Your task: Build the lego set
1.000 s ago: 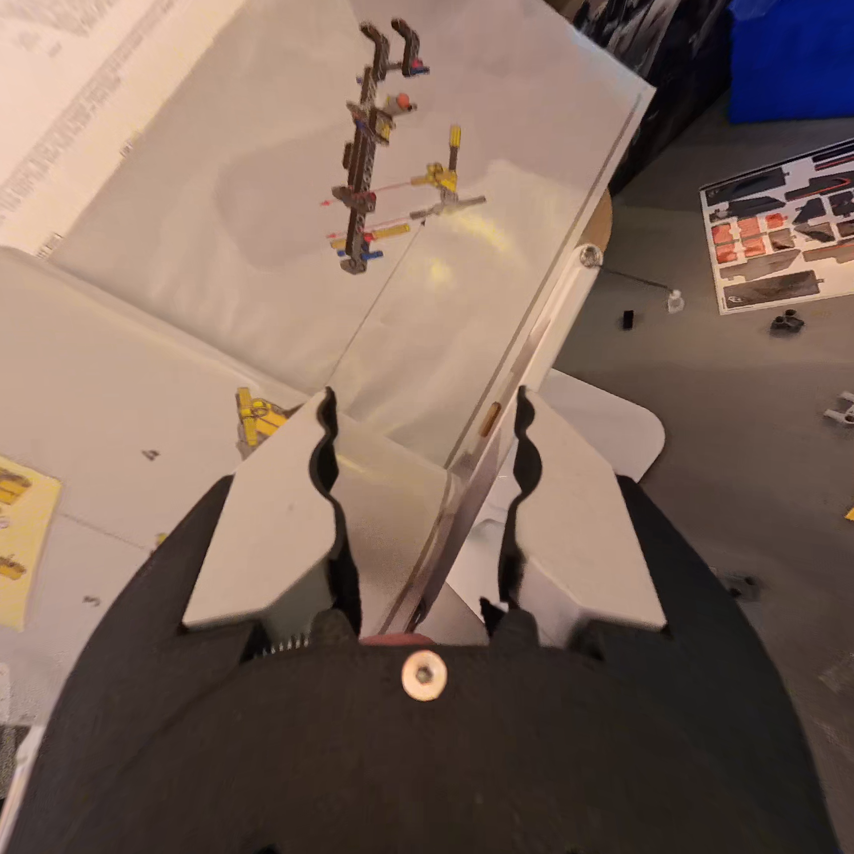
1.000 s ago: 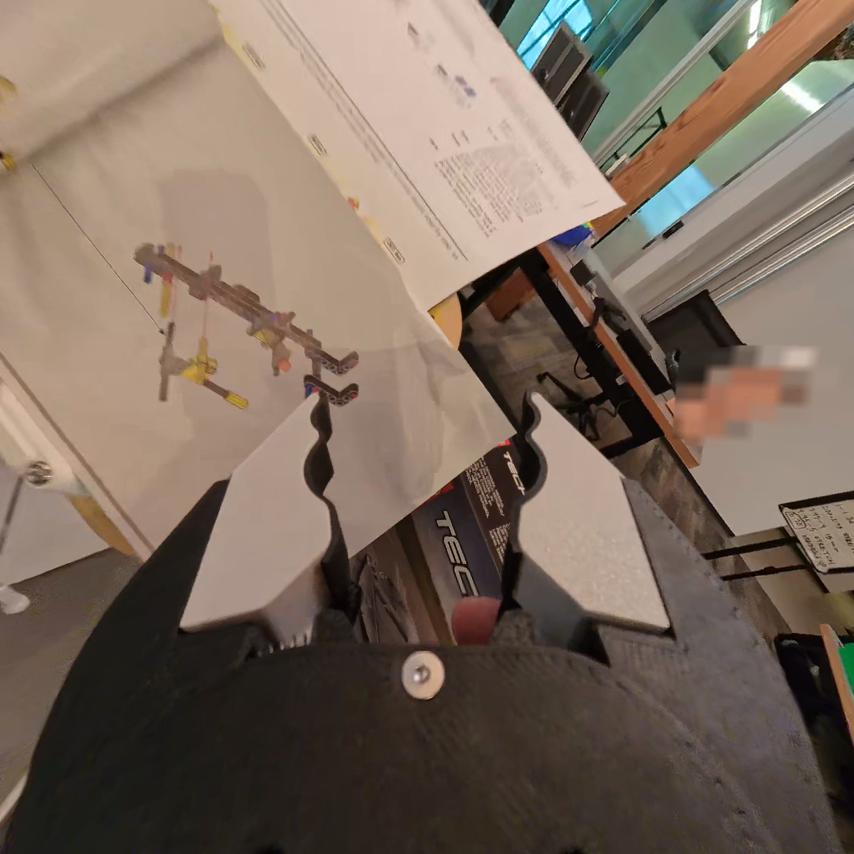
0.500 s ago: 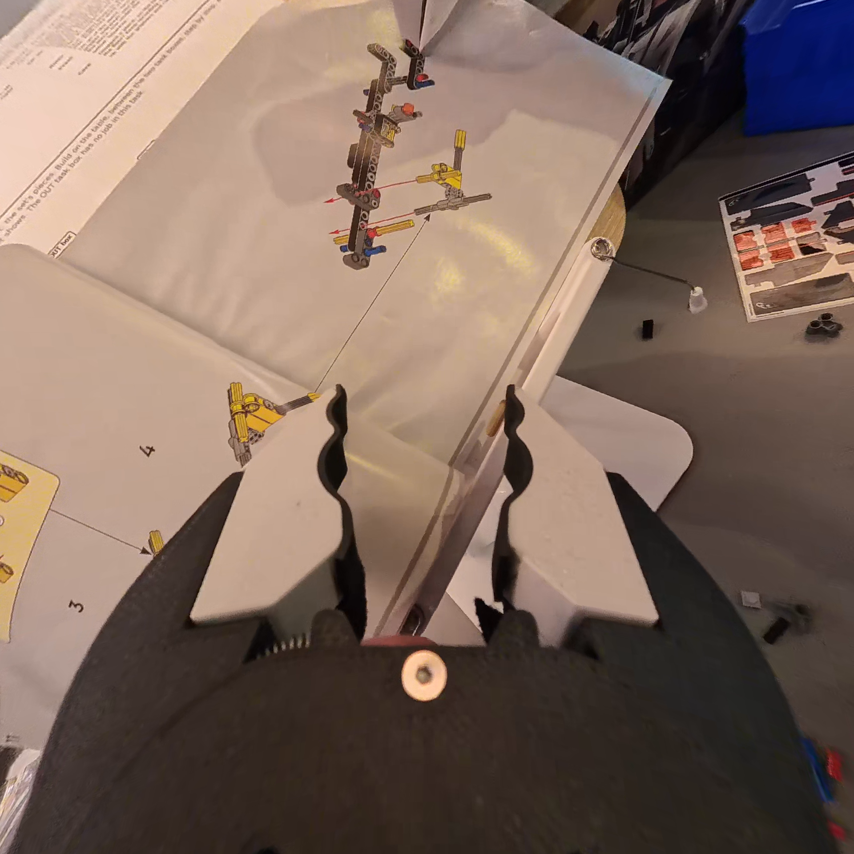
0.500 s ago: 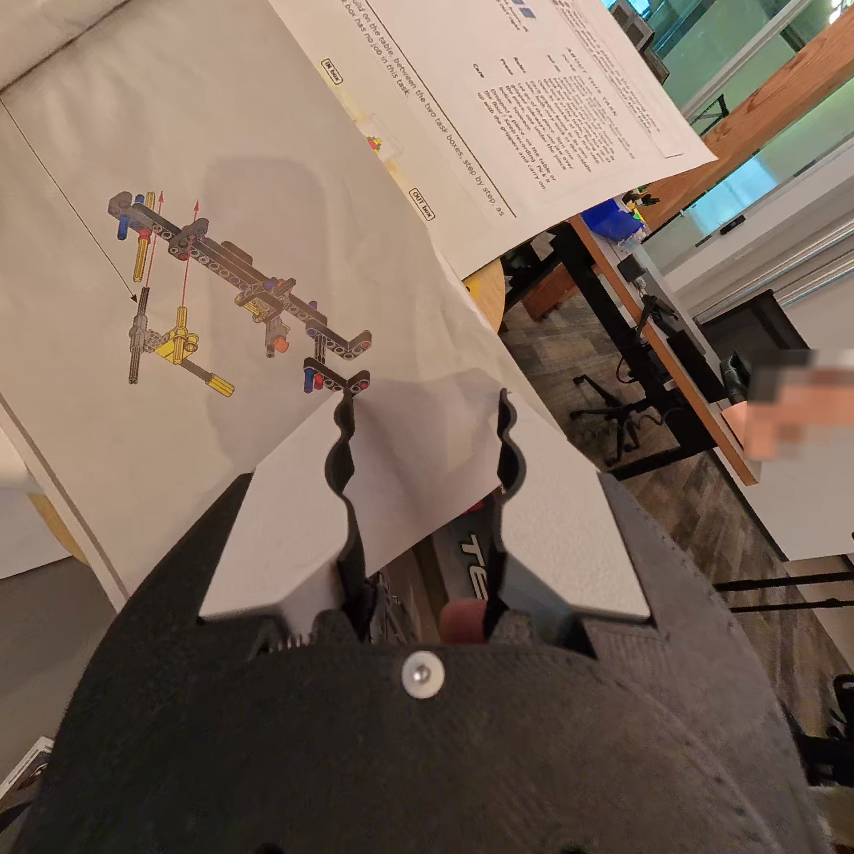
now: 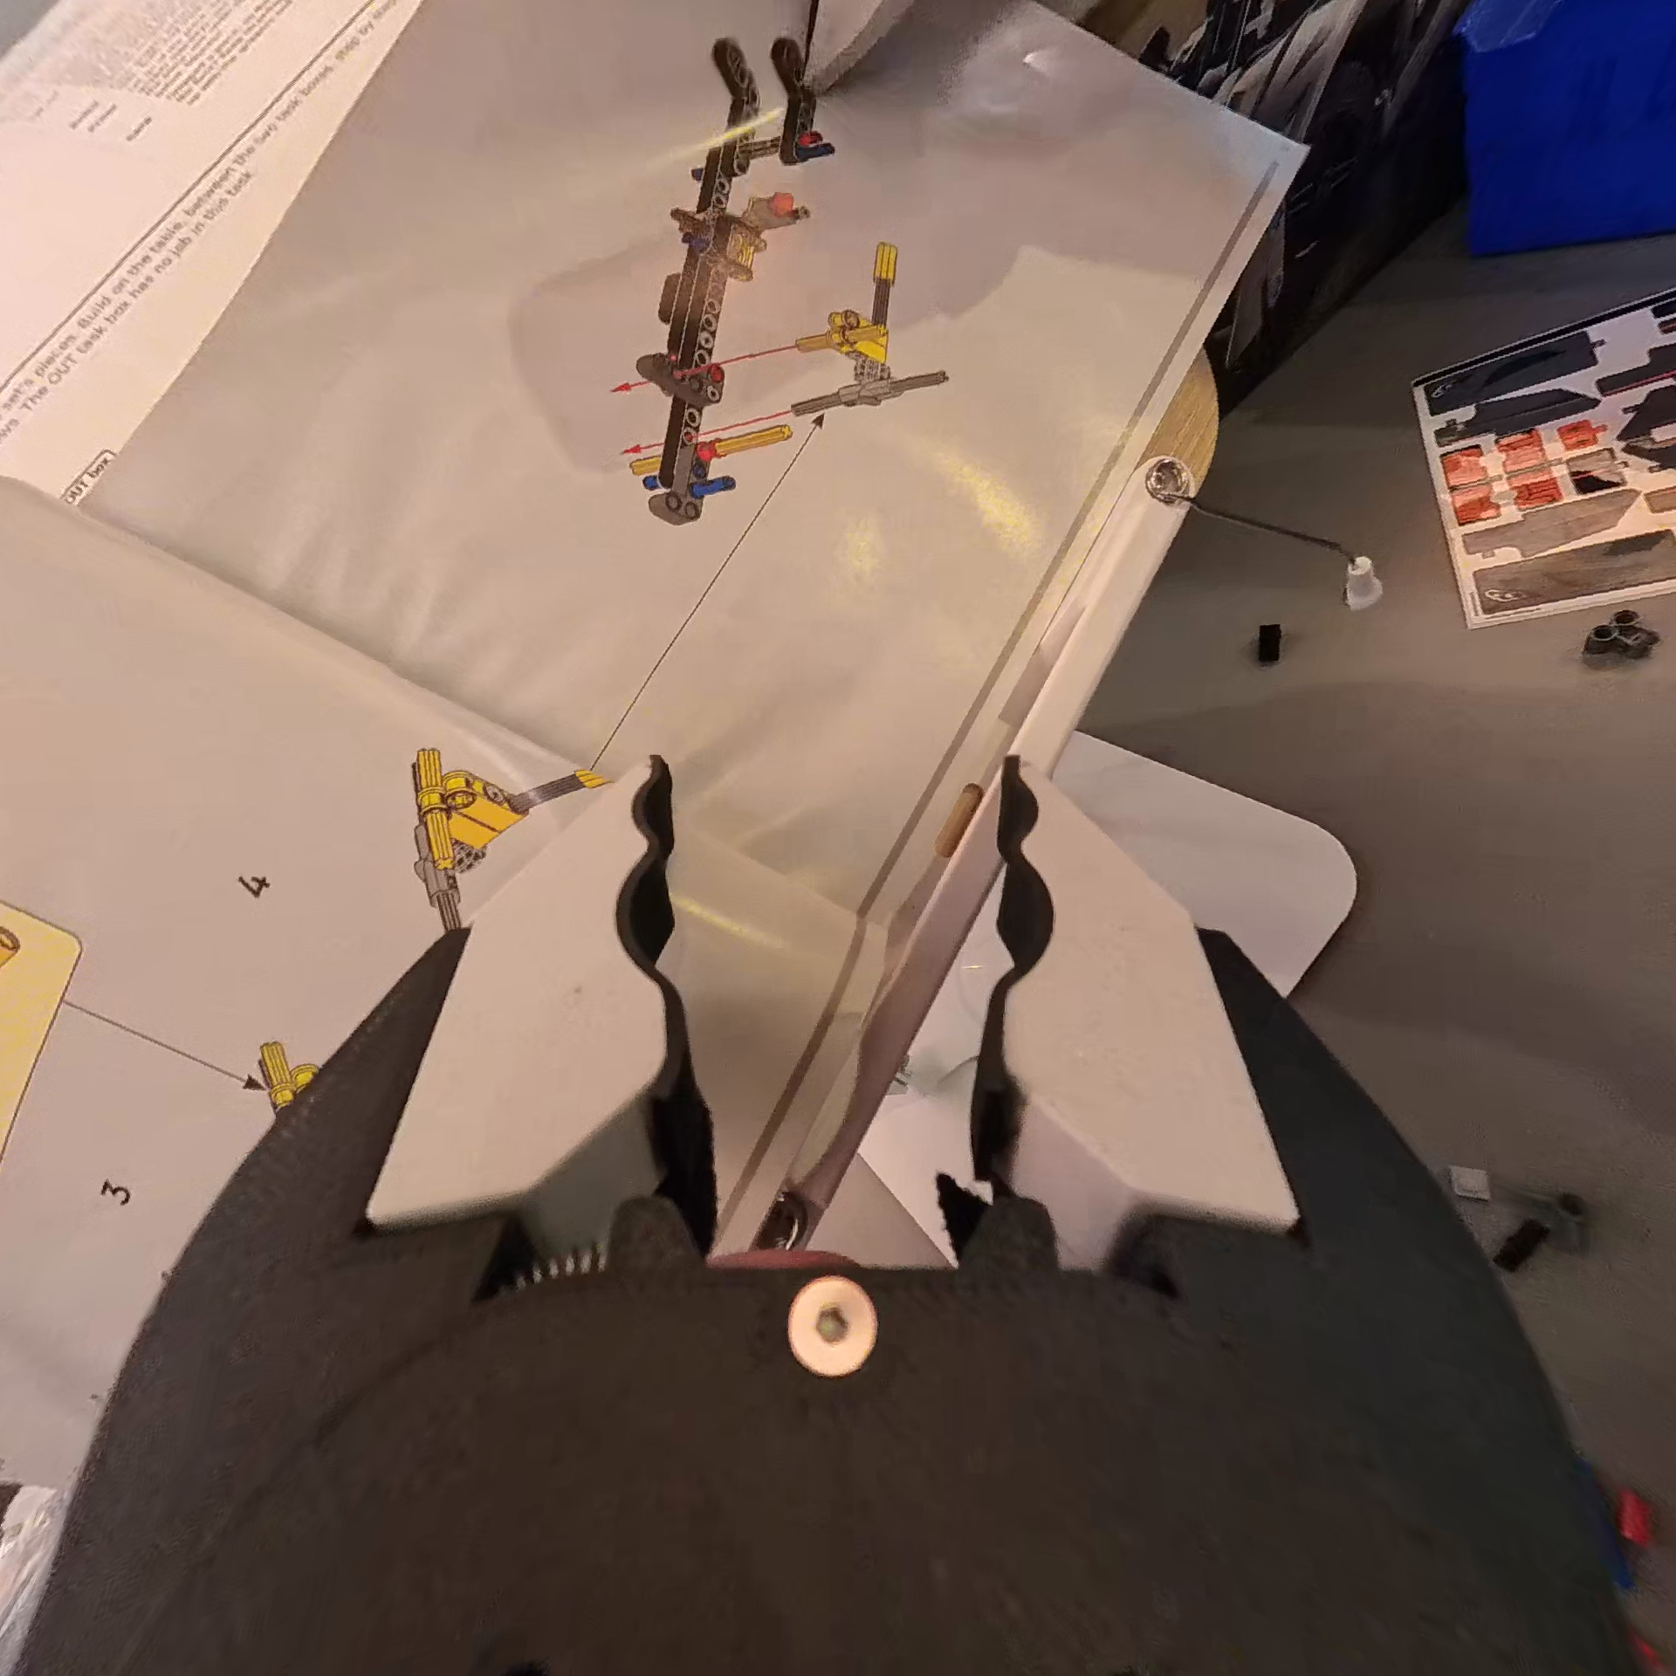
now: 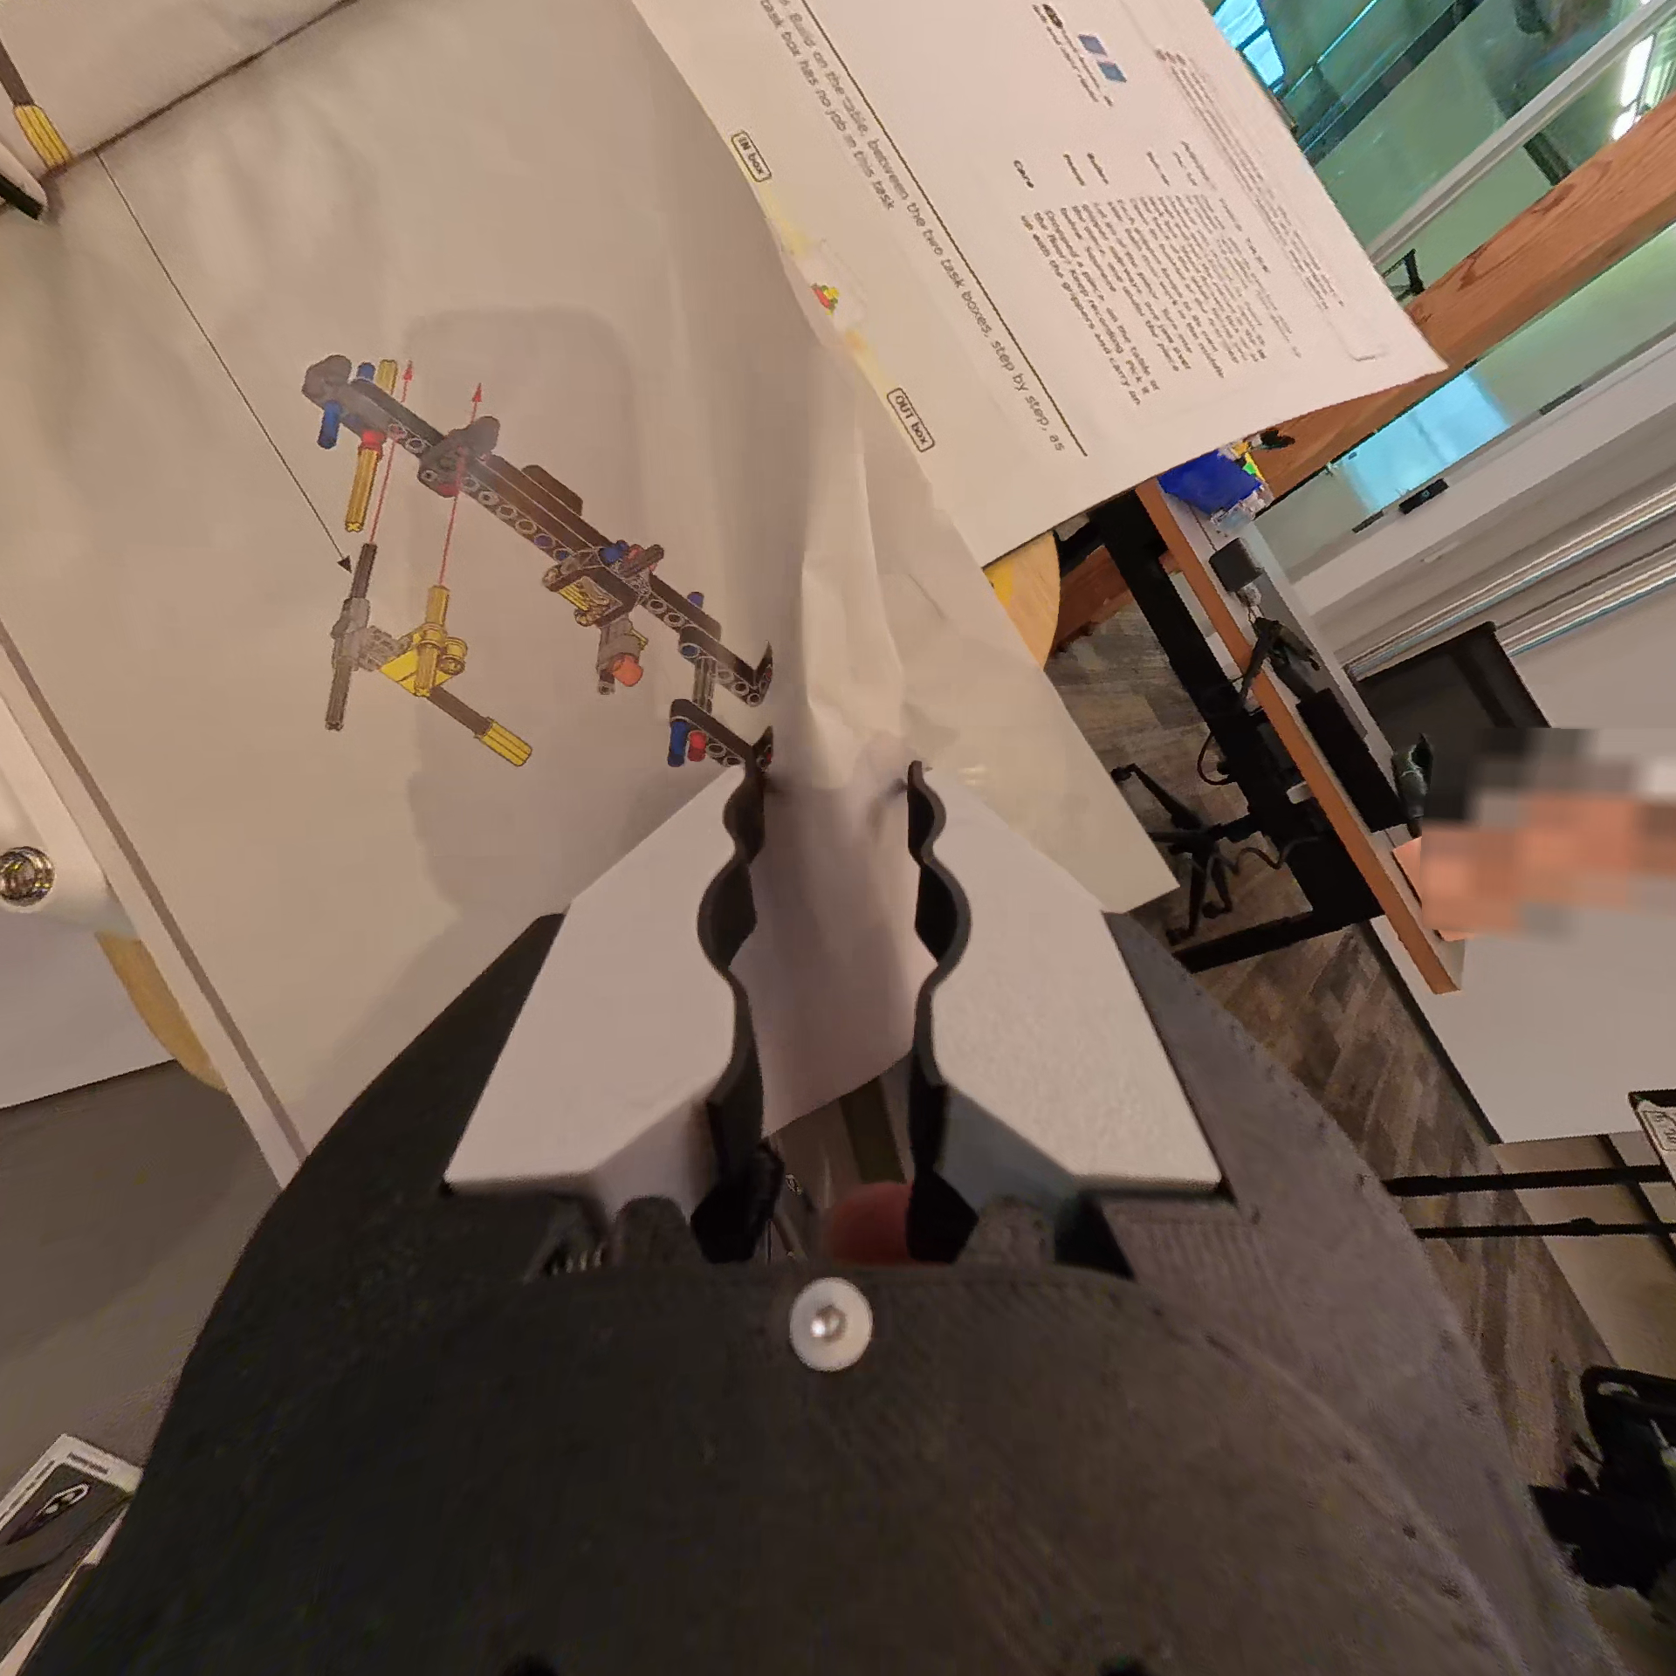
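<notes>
The open instruction booklet (image 5: 816, 544) rests on a white stand (image 5: 1224, 871); its right page shows a long black beam assembly with yellow parts. My left gripper (image 5: 834, 771) is open and empty, its fingers straddling the lower right edge of that page and the stand's lip. My right gripper (image 6: 834, 771) is at the page's upper corner in the right wrist view. Its jaws are narrow, and the page (image 6: 843, 907) is bunched into a crease between them. The same crease shows at the top of the left wrist view (image 5: 843, 45).
A printed white sheet (image 5: 136, 136) lies behind the booklet. On the grey table to the right are a sticker sheet (image 5: 1560, 453), small black pieces (image 5: 1623, 635), a thin metal hook (image 5: 1270, 531), a dark box (image 5: 1270, 136) and a blue bin (image 5: 1569, 118). The tips of one gripper are about 20 cm away from the tips of the other.
The right gripper's jaws have narrowed around the page's upper corner, which now creases between them. The left gripper has stayed open at the page's lower edge.
</notes>
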`<state>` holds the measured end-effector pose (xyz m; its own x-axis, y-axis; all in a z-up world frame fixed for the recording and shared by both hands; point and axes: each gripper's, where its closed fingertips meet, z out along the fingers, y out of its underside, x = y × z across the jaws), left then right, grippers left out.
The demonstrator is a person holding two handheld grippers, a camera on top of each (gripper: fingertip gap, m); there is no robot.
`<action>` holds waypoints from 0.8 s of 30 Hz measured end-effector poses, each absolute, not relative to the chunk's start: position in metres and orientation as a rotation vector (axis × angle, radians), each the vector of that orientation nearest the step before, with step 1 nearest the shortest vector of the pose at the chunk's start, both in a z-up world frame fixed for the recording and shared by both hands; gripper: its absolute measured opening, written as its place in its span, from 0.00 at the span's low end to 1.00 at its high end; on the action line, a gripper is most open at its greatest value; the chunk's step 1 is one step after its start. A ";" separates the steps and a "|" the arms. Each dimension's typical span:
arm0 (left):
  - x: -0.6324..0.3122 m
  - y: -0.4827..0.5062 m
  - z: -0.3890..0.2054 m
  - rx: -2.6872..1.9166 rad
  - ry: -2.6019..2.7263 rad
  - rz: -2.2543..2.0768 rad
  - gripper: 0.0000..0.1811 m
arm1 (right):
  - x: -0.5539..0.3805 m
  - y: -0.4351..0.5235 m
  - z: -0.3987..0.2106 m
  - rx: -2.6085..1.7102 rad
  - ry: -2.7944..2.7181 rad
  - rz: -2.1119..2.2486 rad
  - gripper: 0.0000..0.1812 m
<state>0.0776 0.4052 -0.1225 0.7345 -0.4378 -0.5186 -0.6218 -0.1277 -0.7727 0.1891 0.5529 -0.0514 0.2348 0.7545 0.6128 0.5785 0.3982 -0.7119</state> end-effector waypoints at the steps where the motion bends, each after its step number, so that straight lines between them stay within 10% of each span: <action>1: 0.078 0.405 -0.122 -1.761 0.836 0.191 0.38 | 0.189 0.550 -0.051 -1.270 -1.443 0.182 0.17; 7: 0.078 0.403 -0.120 -1.763 0.821 0.164 0.39 | 0.186 0.508 -0.035 -1.139 -1.459 0.226 0.01; 24: 0.118 0.337 -0.047 -1.580 0.546 -0.644 0.61 | 0.054 0.341 -0.015 -1.072 -1.470 1.027 0.00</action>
